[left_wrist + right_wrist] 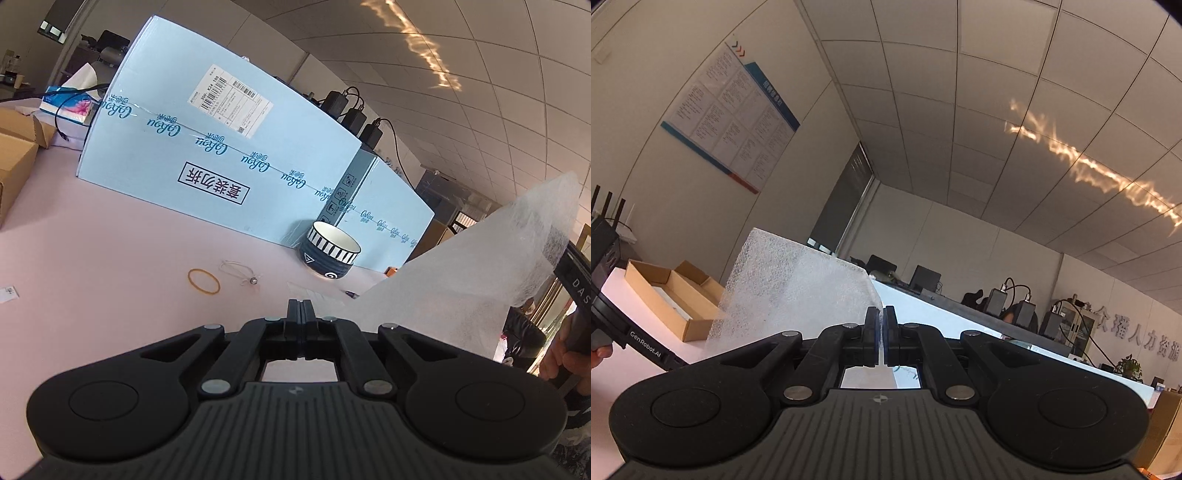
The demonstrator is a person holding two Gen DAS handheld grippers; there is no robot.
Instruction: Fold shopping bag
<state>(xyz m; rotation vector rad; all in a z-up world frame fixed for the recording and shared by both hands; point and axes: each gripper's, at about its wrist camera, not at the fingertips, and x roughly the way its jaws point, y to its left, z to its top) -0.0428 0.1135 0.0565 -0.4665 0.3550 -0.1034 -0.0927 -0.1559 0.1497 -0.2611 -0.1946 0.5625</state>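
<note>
My left tool [300,308] is pinched fully together, and whether any fabric sits between its pads I cannot tell. My right tool [880,317] is clamped on an edge of the white shopping bag [461,273], which is lifted above the pink worktop [110,266]. A striped bowl [330,254] stands by the blue box [221,155].

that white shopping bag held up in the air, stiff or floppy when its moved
The shopping bag is probably floppy and light: the fabric is thin enough to see through. It likely drapes, as it hangs from the right gripper as a slack sheet. The weave looks fuzzy, so it probably won't slip from the fingers.
</note>
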